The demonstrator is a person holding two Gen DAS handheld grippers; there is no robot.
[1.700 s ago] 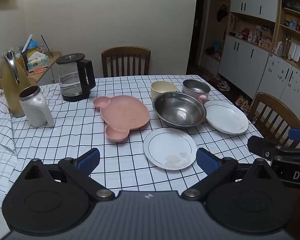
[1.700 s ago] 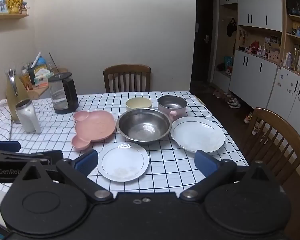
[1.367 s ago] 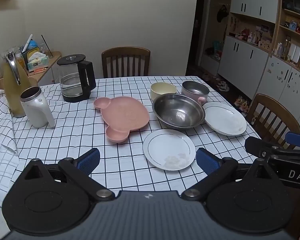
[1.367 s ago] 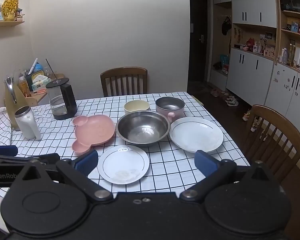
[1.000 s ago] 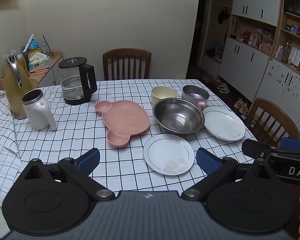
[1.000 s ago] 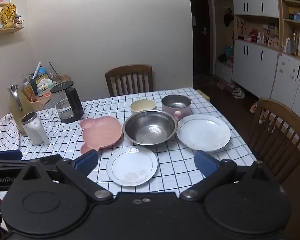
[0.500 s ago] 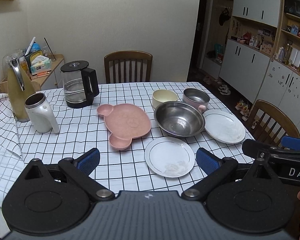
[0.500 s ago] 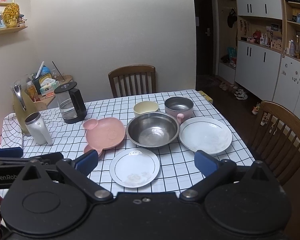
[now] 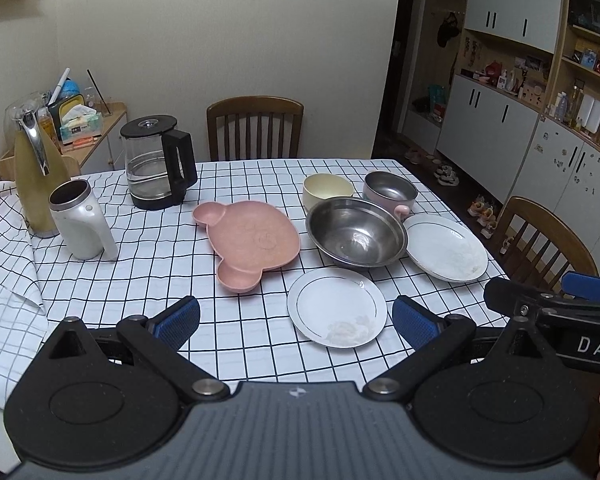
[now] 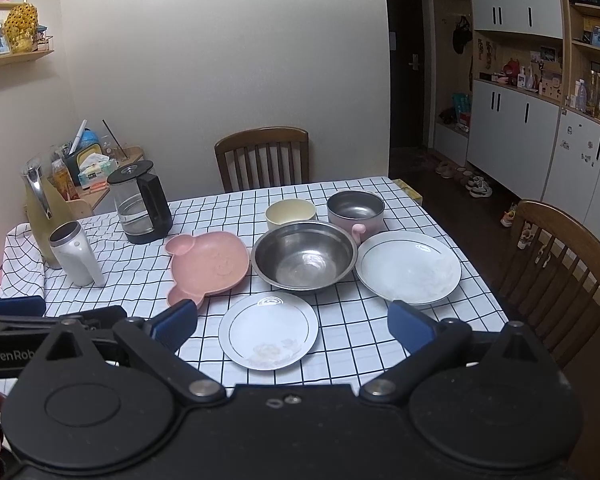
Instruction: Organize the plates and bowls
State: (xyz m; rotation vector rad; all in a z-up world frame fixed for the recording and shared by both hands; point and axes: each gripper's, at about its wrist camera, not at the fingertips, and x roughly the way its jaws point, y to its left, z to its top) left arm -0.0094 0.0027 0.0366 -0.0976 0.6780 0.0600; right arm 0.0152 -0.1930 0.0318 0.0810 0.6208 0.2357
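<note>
Plates and bowls are seen spread across mid-frame on the checked bench (image 9: 148,280): small white plate (image 9: 337,313) nearest, steel bowl (image 9: 356,231) behind. Both cameras have been drawn back and raised; left hand-held gripper (image 9: 296,318) and right hand-held gripper (image 10: 293,322) are held wide apart, empty. Nothing has been stacked yet.

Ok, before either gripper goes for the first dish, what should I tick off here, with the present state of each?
1. Left gripper open, holding nothing: ok.
2. Right gripper open, holding nothing: ok.
3. Small white plate nearest, nothing on top of it: ok.
4. Large white plate lying flat, apart from the small one: ok.
5. Steel bowl clear of the pink bear plate: cannot tell, rims look very close.
6. Any stacking done so far: not ok, every dish lies singly on the table.
</note>
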